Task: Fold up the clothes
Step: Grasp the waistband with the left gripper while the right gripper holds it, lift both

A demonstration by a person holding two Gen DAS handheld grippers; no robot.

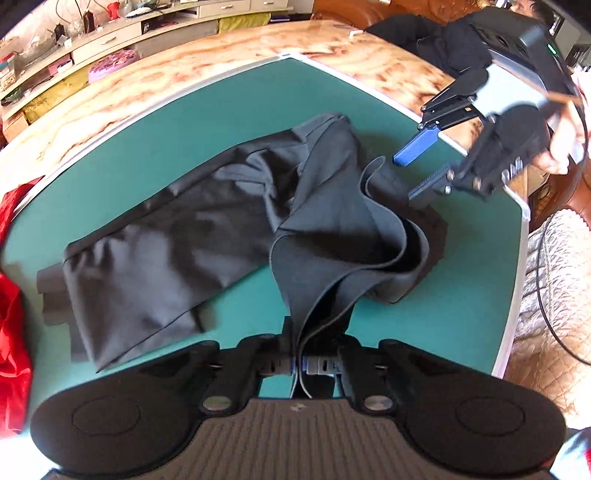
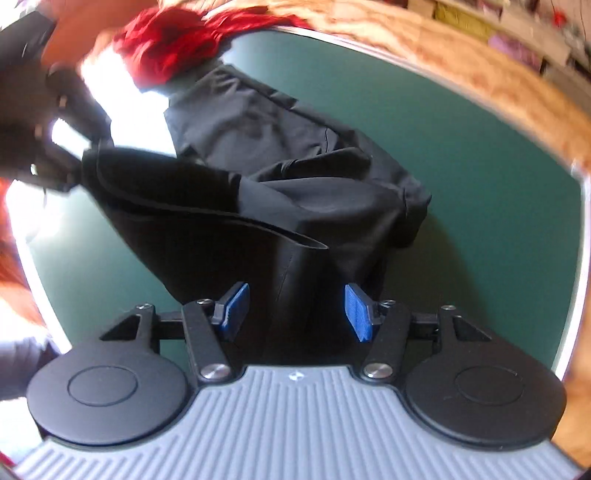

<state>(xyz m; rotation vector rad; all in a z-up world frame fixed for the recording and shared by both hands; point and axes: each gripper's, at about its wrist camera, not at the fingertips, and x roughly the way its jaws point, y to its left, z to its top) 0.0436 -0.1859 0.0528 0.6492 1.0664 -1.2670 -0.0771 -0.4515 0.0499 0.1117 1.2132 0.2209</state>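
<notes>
Your left gripper point(image 1: 300, 363) is clenched on the waistband edge of the dark grey trousers point(image 1: 177, 236), lifting that edge in a curling fold off the green mat point(image 1: 236, 110). Your right gripper point(image 2: 293, 312) stands released, its blue pads point(image 2: 356, 314) spread apart with the trousers' dark cloth below them but not pinched. Beyond, the rest of the trousers lies rumpled across the mat, legs stretching toward its far left side. A red garment point(image 1: 13, 332) sits at the mat's edge. Further off runs the wooden tabletop point(image 1: 221, 48), then shelving point(image 1: 110, 33).
</notes>
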